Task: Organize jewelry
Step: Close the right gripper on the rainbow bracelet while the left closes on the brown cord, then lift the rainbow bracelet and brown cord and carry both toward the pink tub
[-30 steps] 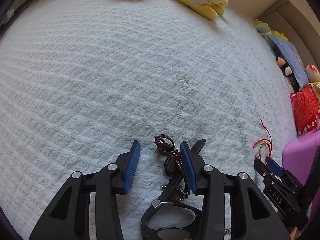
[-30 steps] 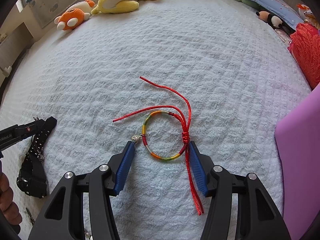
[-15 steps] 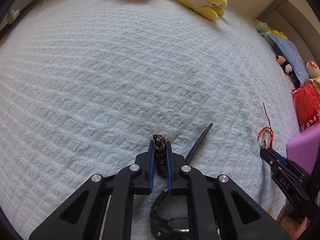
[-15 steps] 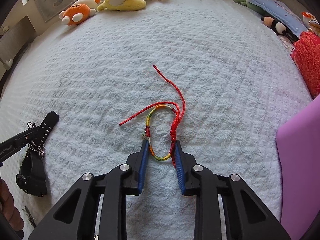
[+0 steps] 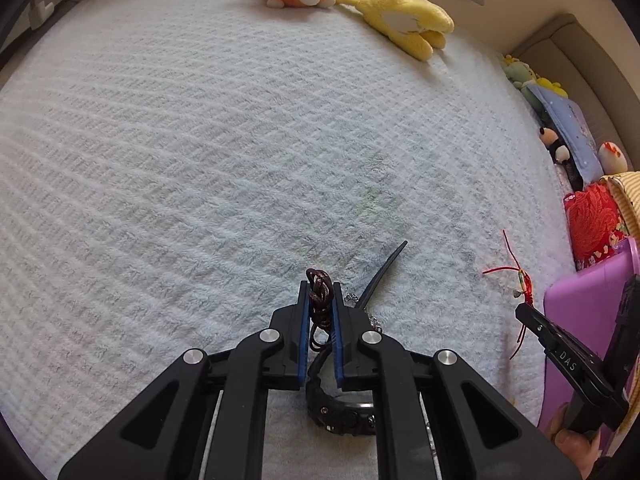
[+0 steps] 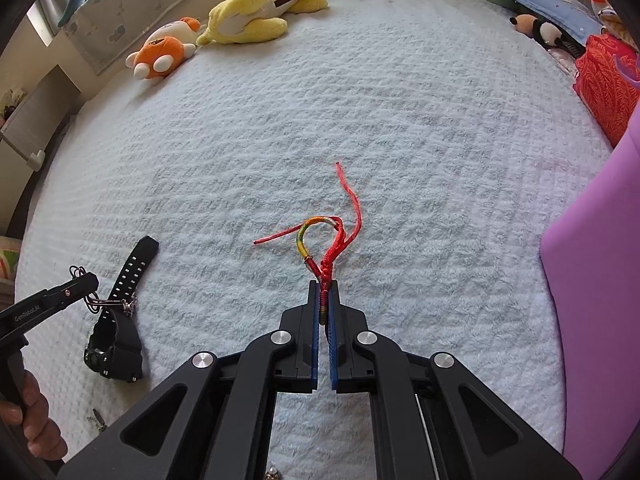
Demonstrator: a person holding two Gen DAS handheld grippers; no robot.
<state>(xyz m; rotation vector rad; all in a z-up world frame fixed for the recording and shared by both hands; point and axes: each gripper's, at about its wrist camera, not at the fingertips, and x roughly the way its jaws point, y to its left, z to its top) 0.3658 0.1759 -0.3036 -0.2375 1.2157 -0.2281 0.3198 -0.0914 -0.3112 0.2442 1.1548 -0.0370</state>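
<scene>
Both tools now pinched: left tool (image 5: 320, 292) on brown cord (image 5: 320, 300) | right tool (image 6: 324, 292) on red bracelet (image 6: 328, 256) | black watch (image 6: 116, 344) beside.

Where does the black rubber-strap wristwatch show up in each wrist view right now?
Left wrist view: the black rubber-strap wristwatch lies bottom centre, under the left gripper, strap tip pointing up right.
Right wrist view: it lies at lower left on the blanket.
Shared landmark: the yellow plush toy at the bed's far edge.
</scene>
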